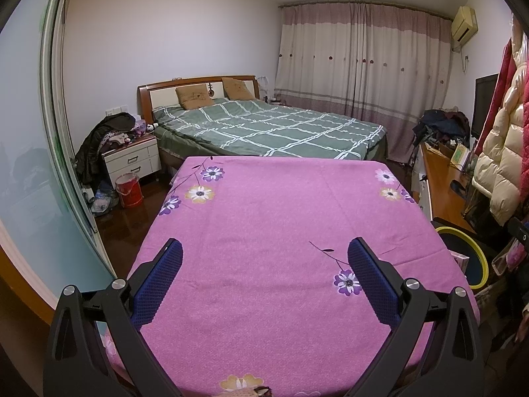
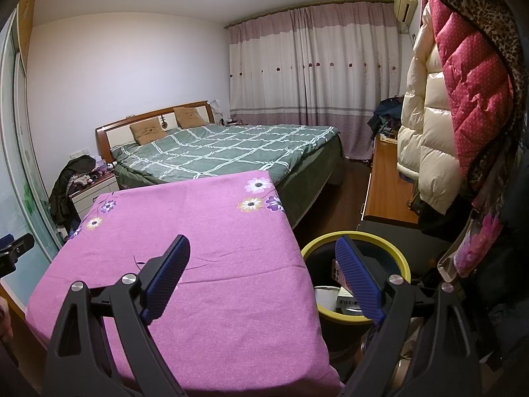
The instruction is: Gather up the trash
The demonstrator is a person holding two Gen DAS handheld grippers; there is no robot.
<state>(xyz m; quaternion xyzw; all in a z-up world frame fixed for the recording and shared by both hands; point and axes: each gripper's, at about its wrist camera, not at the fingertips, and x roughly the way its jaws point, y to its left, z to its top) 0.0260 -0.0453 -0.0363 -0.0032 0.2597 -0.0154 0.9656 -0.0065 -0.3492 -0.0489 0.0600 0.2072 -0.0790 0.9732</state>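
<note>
— Blue fingers (image 2: 358, 281) of the right gripper (image 2: 263, 276) are standing wide apart, gripping nothing. What is lying under them?

— One finger is hanging over the pink flowered cloth (image 2: 205, 231) on the counter, the other over the trash bin (image 2: 401, 264).

— How is the bin looking?

— It is showing a yellow round rim and a dark inside, and it is holding a white box with print. It is standing just beside the counter's right edge.

— And the left gripper (image 1: 264, 258)?

— Its fingers are also staying open, with only cloth between them.
</note>
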